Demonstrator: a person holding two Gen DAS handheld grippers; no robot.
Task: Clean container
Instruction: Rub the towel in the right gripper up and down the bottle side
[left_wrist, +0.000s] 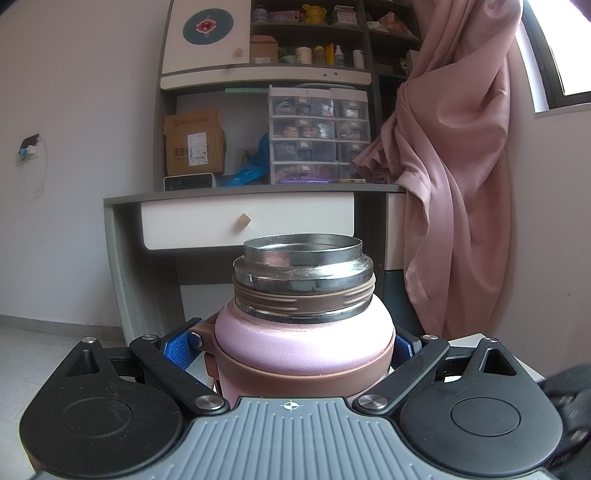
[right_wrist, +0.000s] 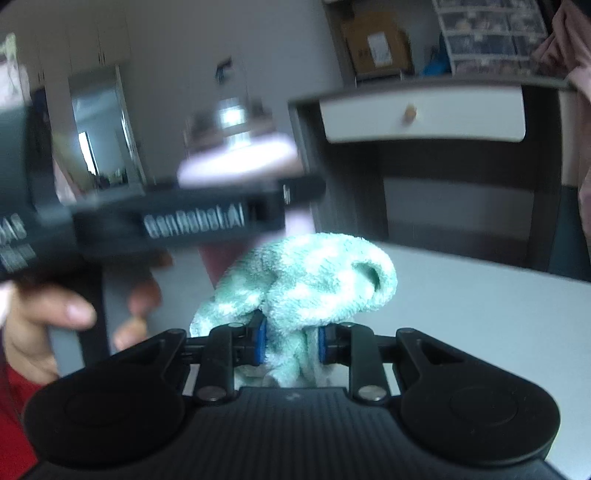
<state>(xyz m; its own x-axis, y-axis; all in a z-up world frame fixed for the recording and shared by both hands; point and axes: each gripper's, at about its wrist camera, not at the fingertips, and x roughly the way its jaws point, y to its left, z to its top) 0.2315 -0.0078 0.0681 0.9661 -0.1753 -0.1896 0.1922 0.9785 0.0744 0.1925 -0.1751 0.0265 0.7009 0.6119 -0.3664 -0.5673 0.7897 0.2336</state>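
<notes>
A pink flask (left_wrist: 303, 343) with an open steel mouth and a brown threaded collar stands upright, lid off. My left gripper (left_wrist: 295, 349) is shut on its body, blue pads pressed to both sides. In the right wrist view my right gripper (right_wrist: 291, 345) is shut on a bunched mint-green towel (right_wrist: 314, 284), which bulges up in front of its fingers. Beyond the towel, blurred, are the same flask (right_wrist: 240, 158) and the black body of the left gripper (right_wrist: 177, 221), held by a person's hand (right_wrist: 44, 325). The towel sits just right of and below the flask.
A white table top (right_wrist: 480, 317) lies under the right gripper. Behind stand a grey desk with a white drawer (left_wrist: 247, 221), shelves with boxes and small drawers, and a pink curtain (left_wrist: 461, 166) at the right. A mirror (right_wrist: 99, 129) leans on the far wall.
</notes>
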